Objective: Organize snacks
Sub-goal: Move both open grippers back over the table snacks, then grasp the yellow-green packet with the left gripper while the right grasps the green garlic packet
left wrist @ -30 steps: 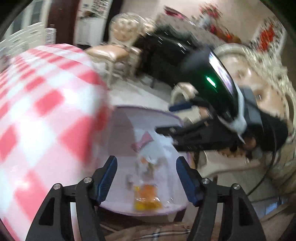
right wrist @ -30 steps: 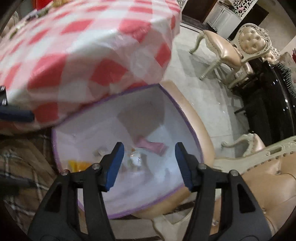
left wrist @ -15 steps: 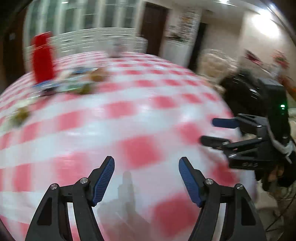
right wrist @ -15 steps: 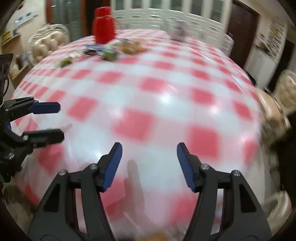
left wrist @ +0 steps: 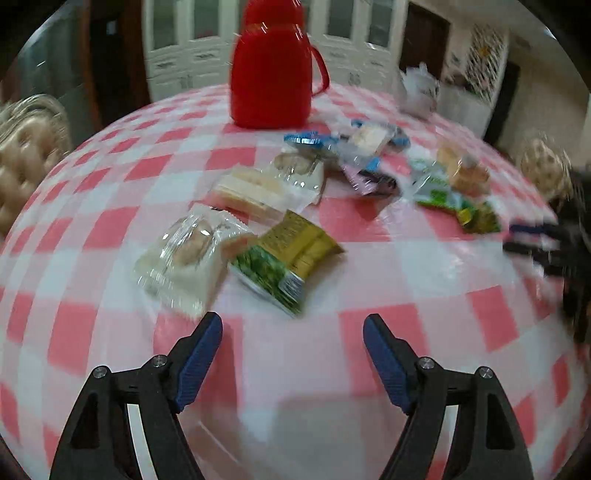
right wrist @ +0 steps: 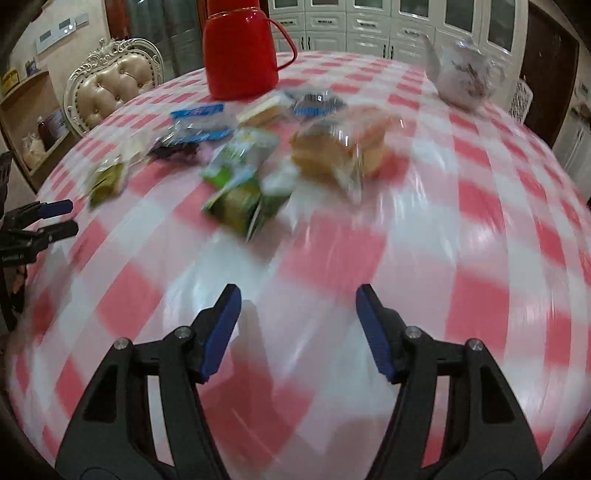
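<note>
Your left gripper (left wrist: 291, 328): fingers apart and opening, nothing between them, poised over bare checked cloth on the counter (left wrist: 406, 266). Your right gripper (right wrist: 297, 299): fingers apart and opening, likewise empty, over bare cloth nearer the counter's edge; in the left view it shows blurred at the far right. Snacks: a loose scatter across the middle of the counter, in front of the red jug (left wrist: 273, 70), all lying flat. Nearest your left gripper, a clear pack (left wrist: 184, 258) holding a pale round cake, touching a green-and-yellow packet (left wrist: 288, 258) on its right. Behind them, a clear pack of pale wafers (left wrist: 247, 192), then another clear round-cake pack (left wrist: 299, 168). Further back, blue-edged wrappers (left wrist: 306, 138) and a pink-and-dark wrapper (left wrist: 369, 181), overlapping. To the right, a bread pack (left wrist: 465, 171) beside a green packet (left wrist: 439, 188), with a small green-yellow packet (left wrist: 480, 218) just beyond it. In the right view the bread pack and green packets lie closest to your right gripper, well apart from its fingers; print is too blurred to read. Also on the counter: a white crumpled bag (right wrist: 461, 77) at the far side, apart from the snacks. Beyond the counter: a tufted chair (right wrist: 110, 88) and white cabinets (right wrist: 388, 22).
</note>
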A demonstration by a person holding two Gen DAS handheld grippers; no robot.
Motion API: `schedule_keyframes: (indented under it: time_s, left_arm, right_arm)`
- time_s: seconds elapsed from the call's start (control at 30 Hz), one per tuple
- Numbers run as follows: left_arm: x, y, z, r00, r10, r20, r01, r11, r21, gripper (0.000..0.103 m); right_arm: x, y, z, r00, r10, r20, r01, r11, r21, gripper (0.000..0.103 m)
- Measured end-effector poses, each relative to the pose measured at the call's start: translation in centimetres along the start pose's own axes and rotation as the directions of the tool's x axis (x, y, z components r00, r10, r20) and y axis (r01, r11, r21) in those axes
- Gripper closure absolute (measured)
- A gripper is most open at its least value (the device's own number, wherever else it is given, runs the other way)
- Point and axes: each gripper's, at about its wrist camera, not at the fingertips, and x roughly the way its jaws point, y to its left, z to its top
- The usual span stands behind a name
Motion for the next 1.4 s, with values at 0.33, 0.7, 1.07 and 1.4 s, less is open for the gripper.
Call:
schedule_keyframes:
  time_s: [0.33,0.7,1.07,1.4]
  left_arm:
    - [3.8,1.3,4.2,0.998,-0.058,-0.016,0.060,0.990,0.128,0.013]
    - [0.6,-3.0,1.1,0.997,-0.074,0.000,0.073,0.993,0.095,0.068]
    - [-7.9,-11.8,-4.7,0.982,-0.167,0.089,0.155,0.979,0.135,0.068]
    - [-11.0,-18.0,-7.6,0.969,-0.235,0.072,0.213,0.950,0.226,0.068]
  right_arm:
    - [3.8,3.9,4.4,0.994,0.111,-0.019,-0.113,0.975,-0.192,0.021]
    - [0.4,6.9,2.8,0.997,0.072,0.018,-0.067,0.979,-0.190,0.066]
    - [-9.9,8.2,-6.3,0.996,0.050,0.072,-0.039,0.987,-0.154,0.067]
    - [-16.6,7.0,-11.9,0.995,-0.003,0.103,0.016,0.992,-0.127,0.067]
